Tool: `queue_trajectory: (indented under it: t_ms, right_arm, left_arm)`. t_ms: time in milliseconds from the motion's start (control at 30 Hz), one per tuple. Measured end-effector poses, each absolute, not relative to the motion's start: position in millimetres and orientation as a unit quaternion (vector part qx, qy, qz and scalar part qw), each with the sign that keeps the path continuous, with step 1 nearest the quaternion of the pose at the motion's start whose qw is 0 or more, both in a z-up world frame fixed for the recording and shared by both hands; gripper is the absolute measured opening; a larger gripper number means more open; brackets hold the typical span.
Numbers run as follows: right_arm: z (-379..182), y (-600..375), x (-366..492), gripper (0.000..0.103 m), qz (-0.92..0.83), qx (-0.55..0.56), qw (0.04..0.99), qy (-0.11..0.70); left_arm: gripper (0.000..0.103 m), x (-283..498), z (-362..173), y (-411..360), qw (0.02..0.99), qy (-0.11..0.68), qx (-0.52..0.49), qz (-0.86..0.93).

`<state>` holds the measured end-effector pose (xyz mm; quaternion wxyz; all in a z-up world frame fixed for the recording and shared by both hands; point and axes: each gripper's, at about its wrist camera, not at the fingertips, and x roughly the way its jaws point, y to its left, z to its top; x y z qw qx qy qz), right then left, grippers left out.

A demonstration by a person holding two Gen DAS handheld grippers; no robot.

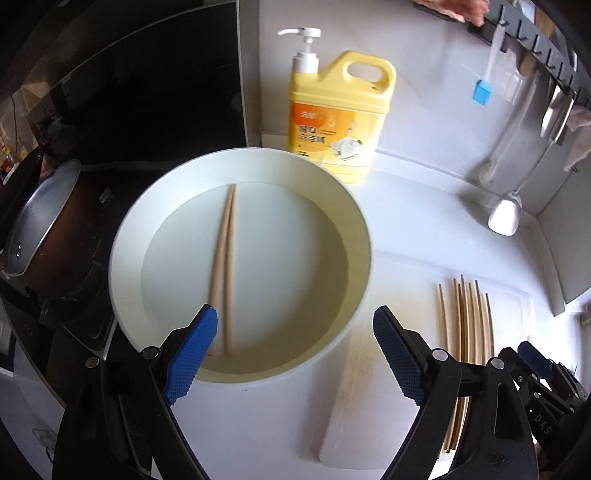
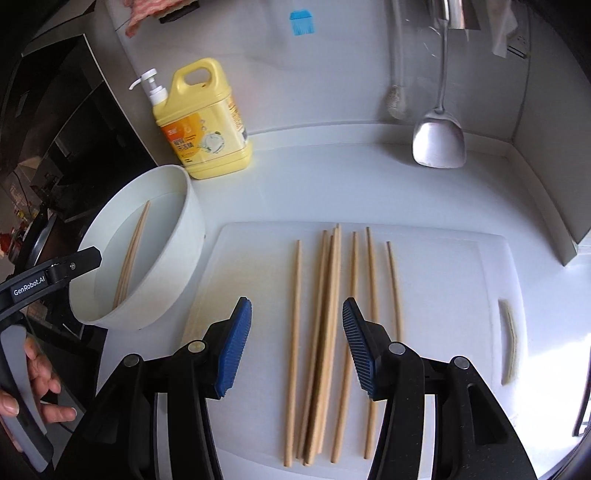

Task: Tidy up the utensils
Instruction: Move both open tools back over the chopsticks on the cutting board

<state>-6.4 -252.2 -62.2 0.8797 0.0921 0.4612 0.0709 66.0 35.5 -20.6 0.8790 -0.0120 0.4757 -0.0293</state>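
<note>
Two wooden chopsticks [image 1: 224,273] lie side by side in a round white basin [image 1: 125,225] that holds water. My left gripper [image 1: 295,354] is open over the basin's near rim, its left pad beside the chopsticks' near ends. Several more chopsticks [image 2: 328,332] lie in a row on a white cutting board [image 2: 461,295]. My right gripper [image 2: 297,347] is open and empty just above them, straddling the middle ones. The basin [image 2: 184,236] with its two chopsticks [image 2: 131,254] also shows in the right wrist view, left of the board.
A yellow dish-soap bottle [image 1: 336,122] stands behind the basin. A metal spatula [image 2: 439,140], a blue brush [image 2: 302,22] and other tools hang on the back wall. A pot [image 1: 40,225] sits on the dark stove at the left.
</note>
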Motion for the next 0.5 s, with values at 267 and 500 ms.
queue_trajectory:
  t_ms: [267, 500]
  right_arm:
    - [-76, -297, -25, 0.055, 0.036, 0.102, 0.881, 0.461]
    - [-100, -317, -28, 0.060, 0.013, 0.084, 0.882, 0.463]
  left_arm:
    - [0.090, 58, -39, -17, 0.870, 0.488, 0.009, -0.073]
    - [0.094, 53, -66, -53, 0.855, 0.506, 0.007, -0.110]
